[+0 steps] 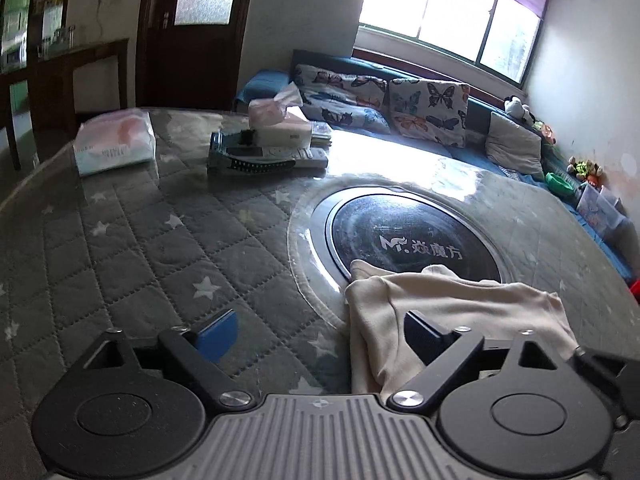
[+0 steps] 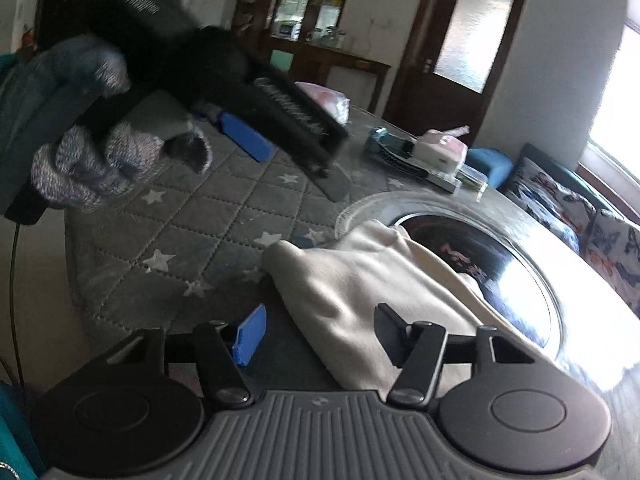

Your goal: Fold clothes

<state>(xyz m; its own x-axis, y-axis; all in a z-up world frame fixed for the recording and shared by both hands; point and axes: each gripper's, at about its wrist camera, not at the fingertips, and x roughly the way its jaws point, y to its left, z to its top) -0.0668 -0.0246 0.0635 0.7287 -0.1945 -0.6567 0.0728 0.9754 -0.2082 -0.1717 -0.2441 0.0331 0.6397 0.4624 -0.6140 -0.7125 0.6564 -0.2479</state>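
Cream garment (image 1: 452, 304) is lying bunched at lower right over the glossy black disc (image 1: 416, 232), both the left gripper (image 1: 316, 332) and right gripper (image 2: 320, 336) are gaping wide and holding nothing, risking a slipping, single-layer pinch.

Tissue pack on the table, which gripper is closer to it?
Left. The left gripper hangs over the quilt toward the pack; the right gripper sits farther back, over the cloth.

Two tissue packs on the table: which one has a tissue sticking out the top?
The pink tissue box beside the remotes, a tissue poking out. The soft tissue pack near the table's left edge lies flat and closed.
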